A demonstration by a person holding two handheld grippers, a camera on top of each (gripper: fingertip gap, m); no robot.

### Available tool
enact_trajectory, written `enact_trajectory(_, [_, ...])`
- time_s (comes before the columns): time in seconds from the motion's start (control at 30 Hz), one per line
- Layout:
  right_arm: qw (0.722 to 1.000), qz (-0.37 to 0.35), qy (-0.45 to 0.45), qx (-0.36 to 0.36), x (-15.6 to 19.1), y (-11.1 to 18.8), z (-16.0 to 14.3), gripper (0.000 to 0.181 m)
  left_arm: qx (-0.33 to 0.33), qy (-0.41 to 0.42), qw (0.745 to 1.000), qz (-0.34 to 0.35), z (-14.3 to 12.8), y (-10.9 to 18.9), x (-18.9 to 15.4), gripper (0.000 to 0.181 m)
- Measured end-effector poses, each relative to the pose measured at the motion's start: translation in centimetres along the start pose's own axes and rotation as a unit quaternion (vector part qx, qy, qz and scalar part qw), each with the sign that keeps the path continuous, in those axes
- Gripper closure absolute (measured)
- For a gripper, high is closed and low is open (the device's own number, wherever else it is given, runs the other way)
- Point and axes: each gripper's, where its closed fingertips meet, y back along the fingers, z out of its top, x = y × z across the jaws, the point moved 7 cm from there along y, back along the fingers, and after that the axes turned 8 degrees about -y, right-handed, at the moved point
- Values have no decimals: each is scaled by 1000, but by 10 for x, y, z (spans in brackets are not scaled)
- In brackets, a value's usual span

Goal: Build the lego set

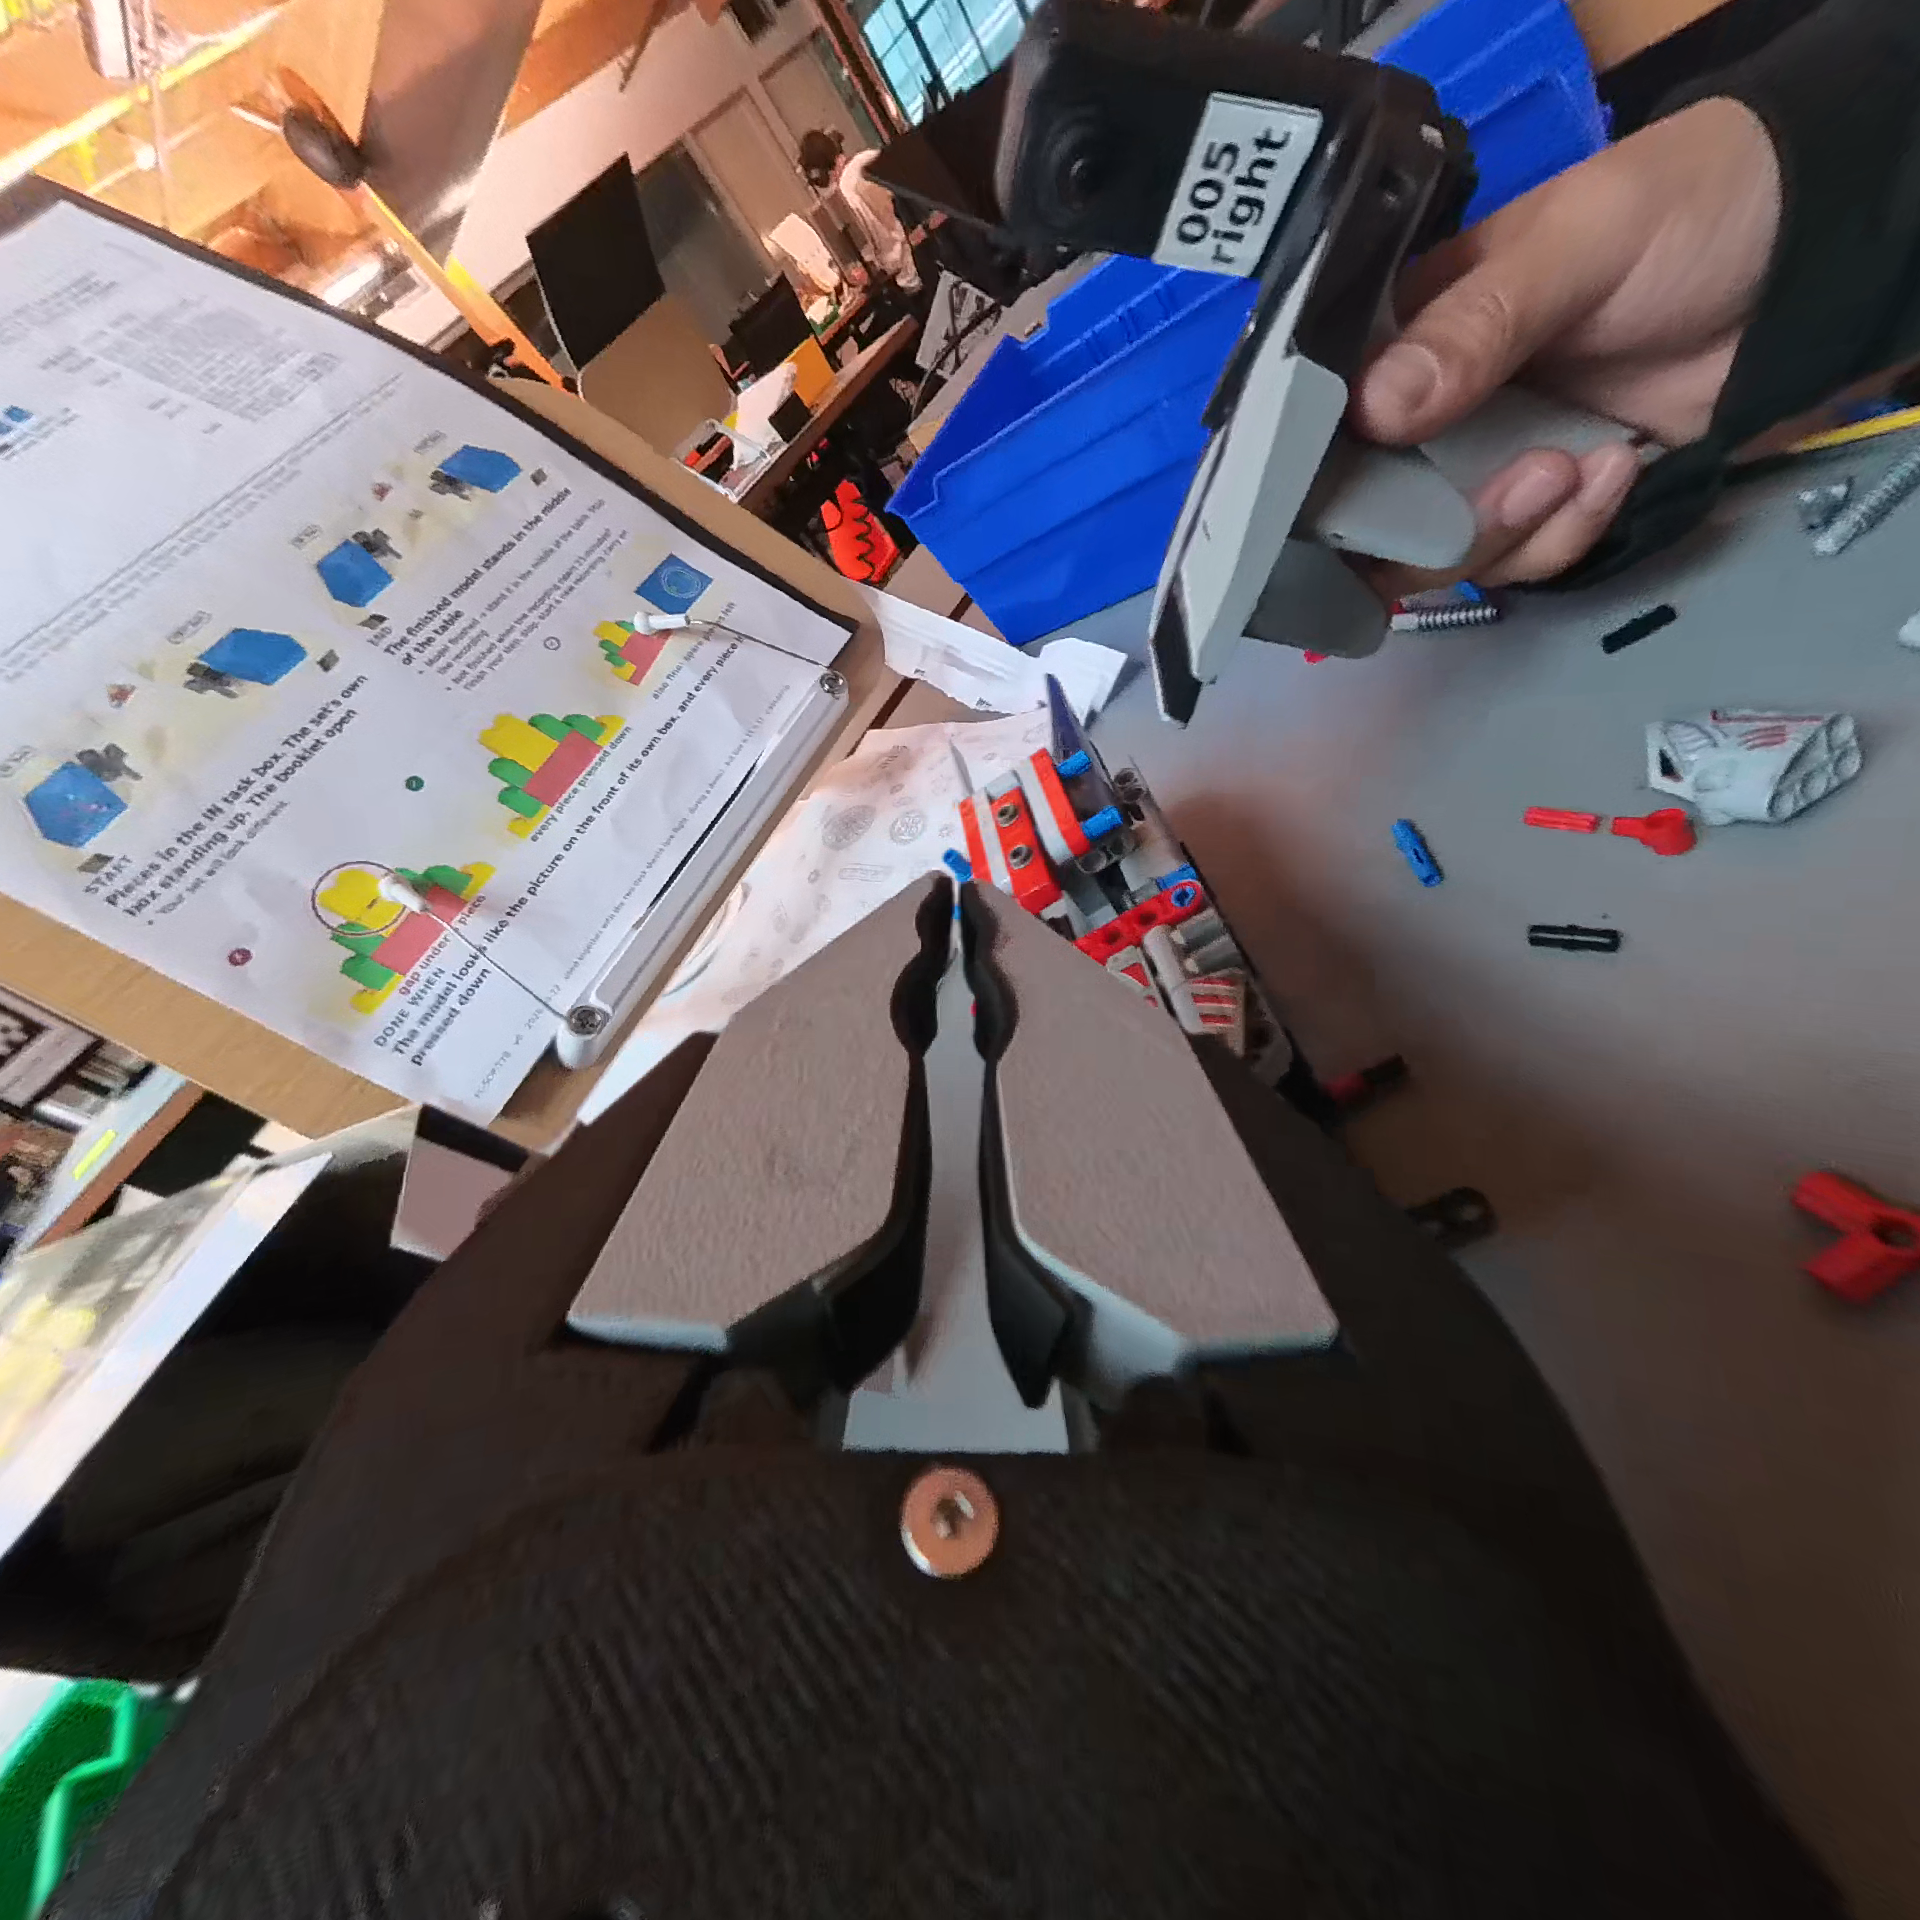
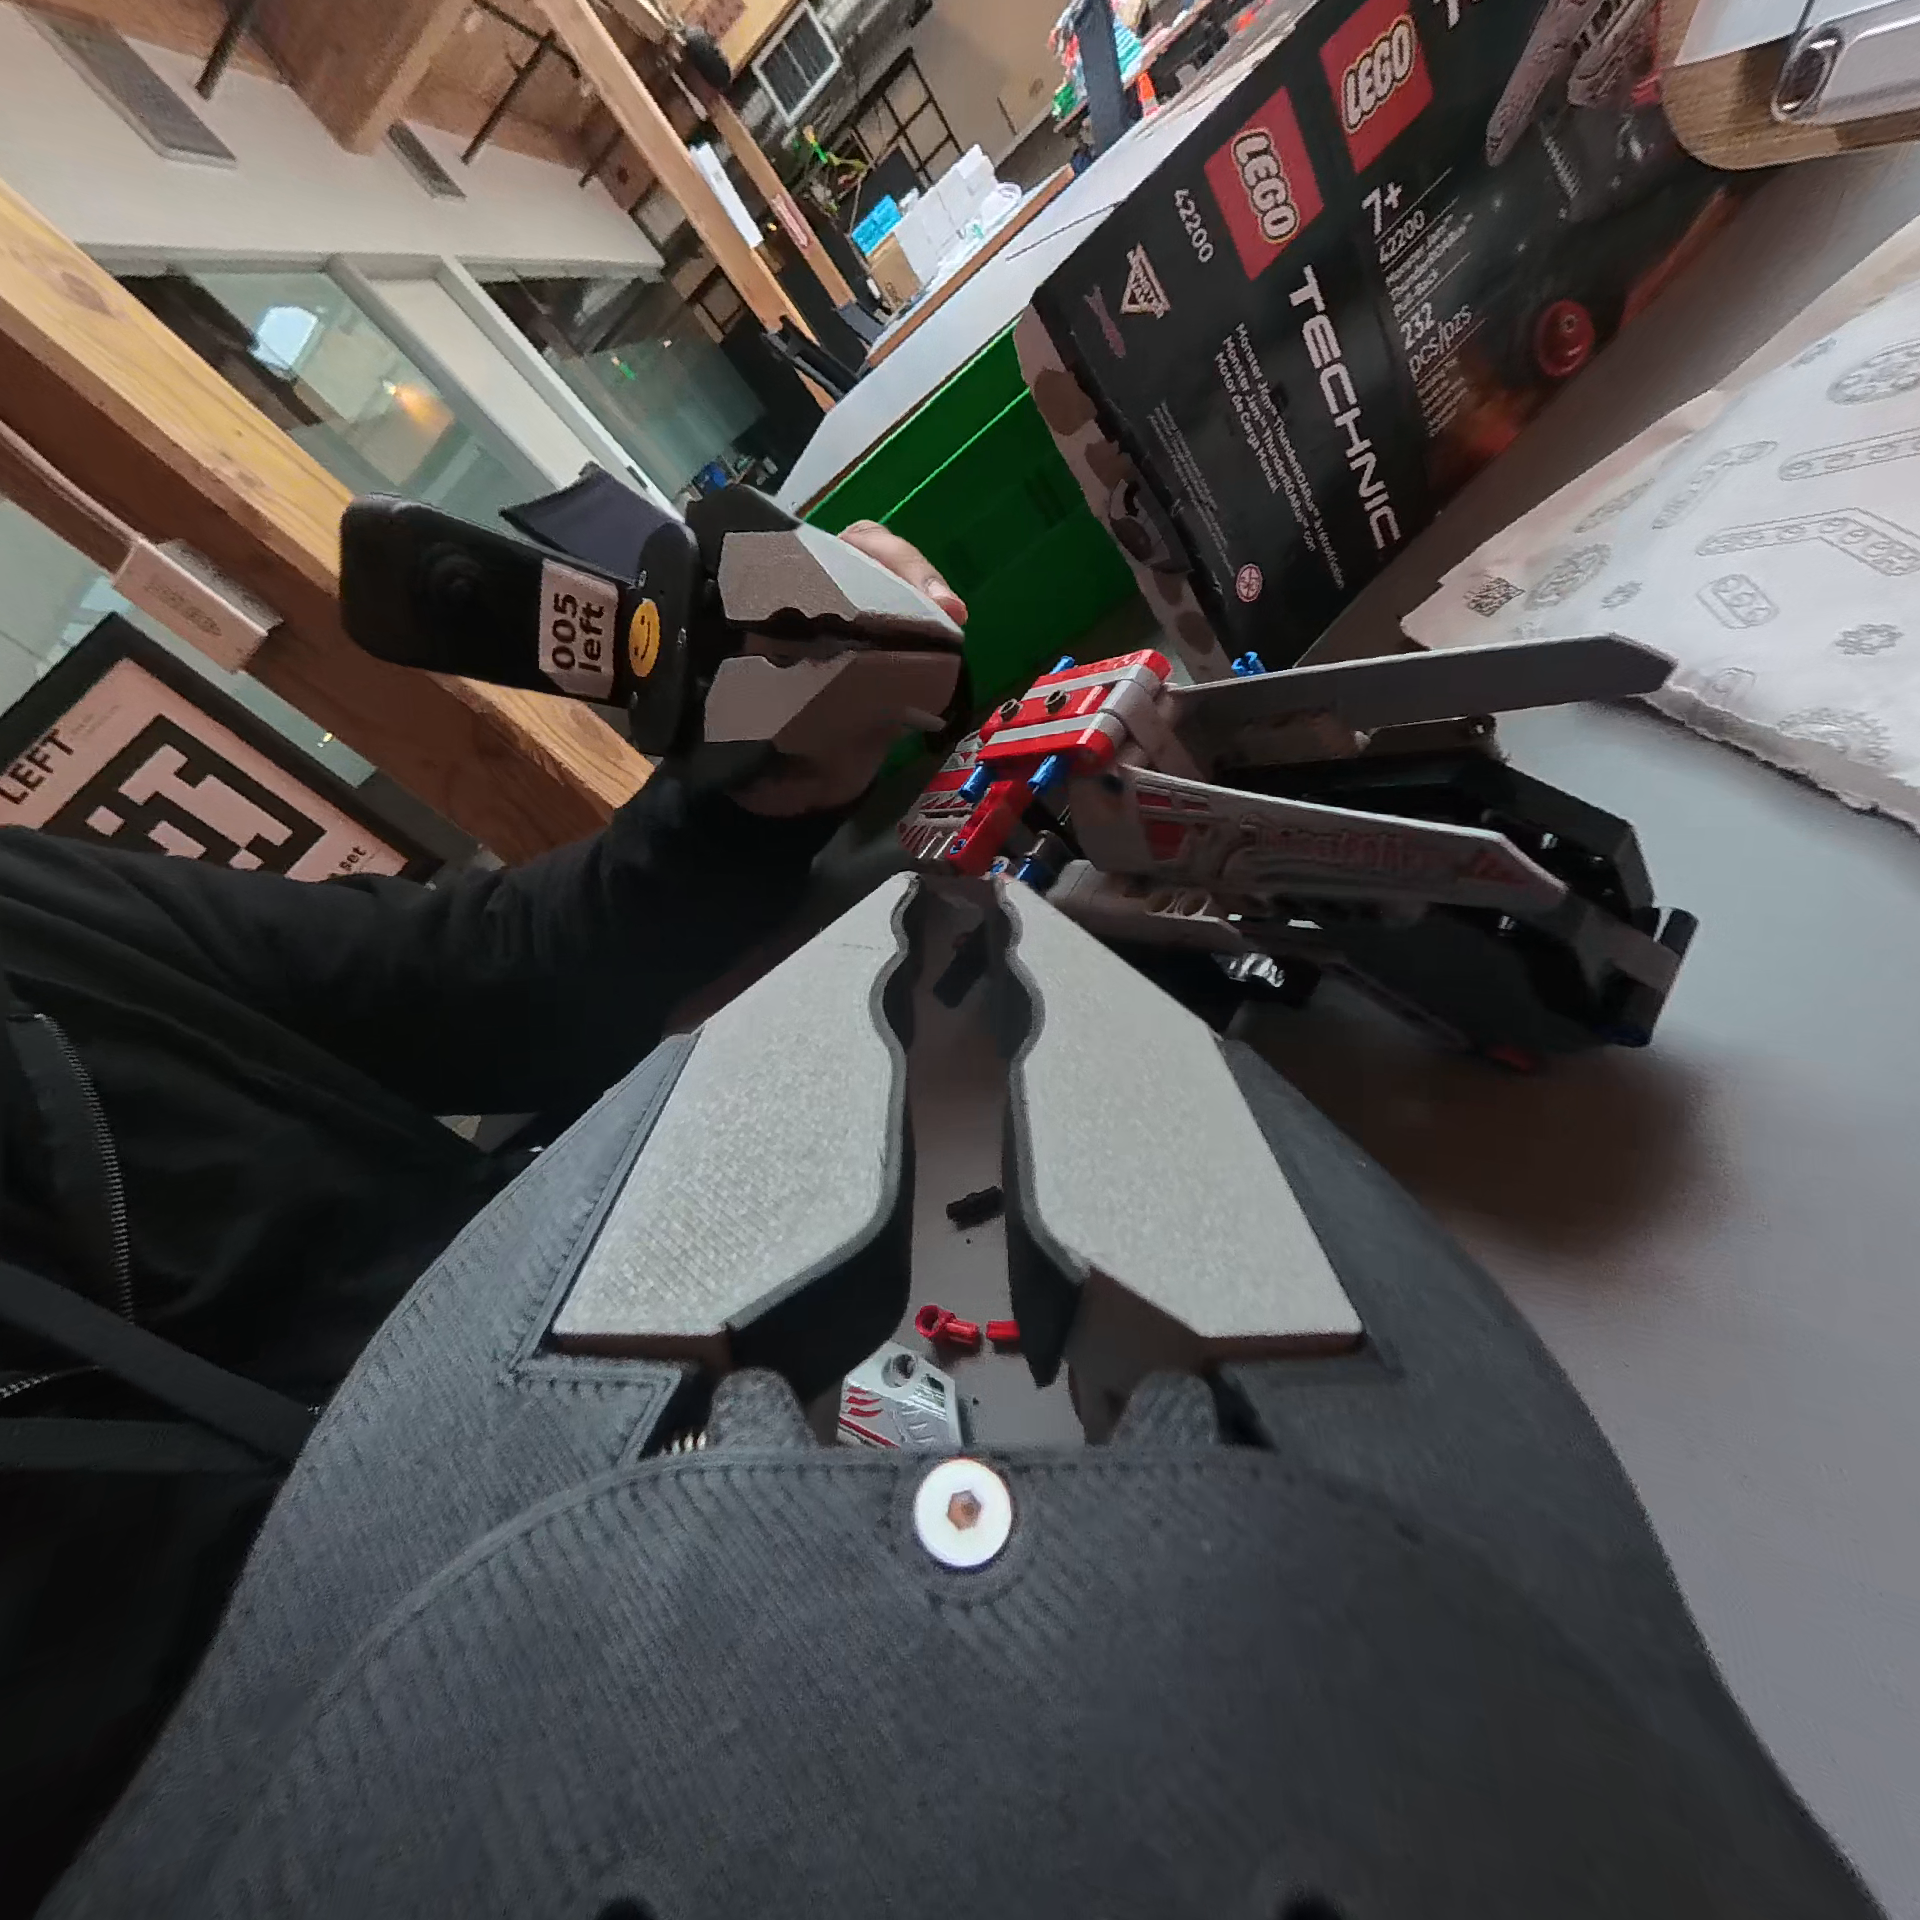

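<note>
1. Partly built red, grey and black lego model [image 1: 1091, 862] lying on the grey worktop [image 1: 1662, 1091], just beyond the left tool [image 1: 956, 902] tips, at 12 o'clock in the left wrist view.
2. Left tool nearly closed, tips almost touching; whether anything small is pinched there, cannot tell.
3. Right tool [image 2: 958, 894] slightly parted with nothing gripped, tips just short of the model's red end.
4. Loose pieces scattered at 3 o'clock: white printed panel [image 1: 1756, 764], blue pin [image 1: 1416, 852], black pin [image 1: 1572, 938], red connector [image 1: 1860, 1247].
5. Blue bin [image 1: 1081, 447] behind at 1 o'clock; printed instruction sheet [image 1: 364, 644] on a board at 10 o'clock.
6. Black set box [image 2: 1351, 343] and green bin [image 2: 966, 499] at 12 to 1 o'clock in the right wrist view; parts sheet [image 2: 1714, 582] at 2 o'clock.
7. Workshop room with wooden beams and glass partitions behind.
</note>
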Motion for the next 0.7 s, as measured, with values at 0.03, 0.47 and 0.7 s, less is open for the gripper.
enact_trajectory(0.03, [1000, -4, 0, 0, -1, 1, 0, 173, -2, 15, 1000, -1, 0, 0, 1, 178])
enact_trajectory(0.47, [991, -109, 74, 22, -6, 3, -1, 156, 57, 246, 959, -127, -5, -7, -7, 103])
enact_trajectory(0.7, [979, -128, 153, 36, 4, -5, -3, 157, 151, 221, 954, -135, -16, -17, -23, 97])
